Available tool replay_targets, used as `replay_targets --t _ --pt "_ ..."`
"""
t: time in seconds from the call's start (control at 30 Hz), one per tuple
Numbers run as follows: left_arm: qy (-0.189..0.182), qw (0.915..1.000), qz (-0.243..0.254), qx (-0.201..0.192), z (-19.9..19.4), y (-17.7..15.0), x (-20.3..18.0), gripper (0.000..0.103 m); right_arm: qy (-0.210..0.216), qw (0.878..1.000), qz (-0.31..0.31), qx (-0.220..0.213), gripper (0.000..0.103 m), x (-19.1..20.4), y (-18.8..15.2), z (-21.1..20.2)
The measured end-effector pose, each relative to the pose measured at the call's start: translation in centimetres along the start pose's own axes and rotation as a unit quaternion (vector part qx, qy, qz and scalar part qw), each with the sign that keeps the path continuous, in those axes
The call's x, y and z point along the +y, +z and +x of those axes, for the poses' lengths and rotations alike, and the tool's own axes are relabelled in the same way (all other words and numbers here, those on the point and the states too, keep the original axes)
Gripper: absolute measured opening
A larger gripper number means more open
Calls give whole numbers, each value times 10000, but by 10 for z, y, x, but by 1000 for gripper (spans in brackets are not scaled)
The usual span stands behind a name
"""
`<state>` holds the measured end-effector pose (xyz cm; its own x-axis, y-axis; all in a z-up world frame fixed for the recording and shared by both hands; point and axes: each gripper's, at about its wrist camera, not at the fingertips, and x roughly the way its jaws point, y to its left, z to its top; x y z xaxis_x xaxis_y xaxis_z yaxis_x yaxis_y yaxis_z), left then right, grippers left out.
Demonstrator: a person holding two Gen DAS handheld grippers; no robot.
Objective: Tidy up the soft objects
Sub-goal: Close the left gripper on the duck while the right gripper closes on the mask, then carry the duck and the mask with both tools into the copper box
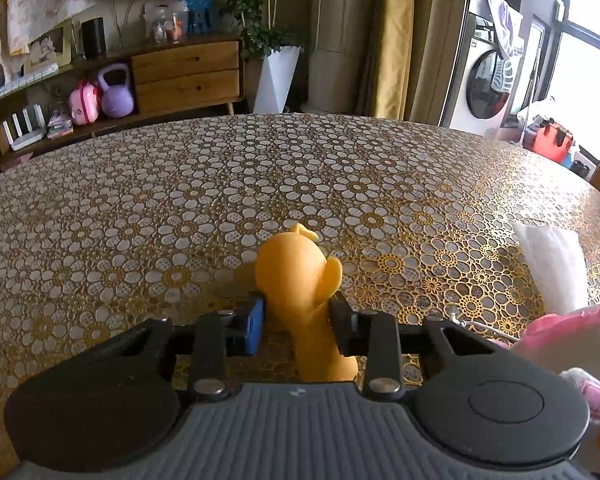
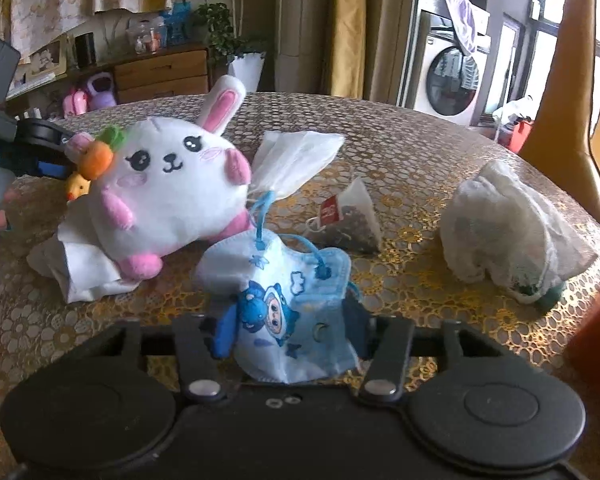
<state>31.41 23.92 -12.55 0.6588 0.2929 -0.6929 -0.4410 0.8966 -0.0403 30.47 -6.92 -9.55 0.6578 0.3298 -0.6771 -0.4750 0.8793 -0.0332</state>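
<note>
My left gripper (image 1: 297, 322) is shut on an orange soft duck toy (image 1: 300, 276), held just above the patterned table (image 1: 220, 184). My right gripper (image 2: 290, 330) is shut on a blue and white cartoon face mask (image 2: 284, 280) with blue ear loops. A white plush rabbit (image 2: 172, 188) with pink ears and an orange carrot lies on white tissues (image 2: 80, 268) to the left of the mask. The left gripper and the duck (image 2: 78, 186) show at the far left of the right wrist view.
A white tissue pack (image 2: 296, 160), a pyramid tea bag (image 2: 348, 216) and a white mesh bag (image 2: 508, 232) lie on the table. A white packet (image 1: 552, 264) and pink plush (image 1: 568, 328) show at the right of the left wrist view. A wooden chair back (image 2: 564, 92) stands at right.
</note>
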Motion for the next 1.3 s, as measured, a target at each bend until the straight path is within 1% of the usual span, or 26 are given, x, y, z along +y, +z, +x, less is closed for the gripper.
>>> replay_targets --t 0.03,0.13,0.17,0.23,0.4,0.6,0.8,0.9,1.17,1.3 --pt "-14 10000 13 1 0 0 0 29 -20 10000 27 -13 42 -1 0 -1" --pt "-38 10000 -12 -2 -2 1 2 26 -64 9999 105 -65 34 -6 0 -4" --pt "-45 10000 -27 3 -1 2 3 26 -73 9999 133 -77 33 -7 1 -5" --pt "-103 9999 -78 9 -3 3 7 24 -90 9997 173 -113 27 -10 0 -8" --pt "-103 9999 -133 7 -10 3 14 23 -105 9992 326 -197 20 -18 0 -20" --pt "-121 9998 -126 -45 -26 1 22 23 -85 9978 588 -285 15 -31 -2 -37" --pt "-227 9996 -115 -153 -53 0 27 23 -10 9967 683 -430 9 -41 -4 -59" --pt "-325 9992 -75 -221 -72 0 27 23 13 9960 736 -511 8 -45 -4 -71" --pt "-579 9976 198 -324 -127 -4 5 23 133 9938 838 -718 8 -57 -6 -114" --pt "-838 9954 334 -334 -154 -8 -10 23 179 9920 909 -862 8 -63 -8 -136"
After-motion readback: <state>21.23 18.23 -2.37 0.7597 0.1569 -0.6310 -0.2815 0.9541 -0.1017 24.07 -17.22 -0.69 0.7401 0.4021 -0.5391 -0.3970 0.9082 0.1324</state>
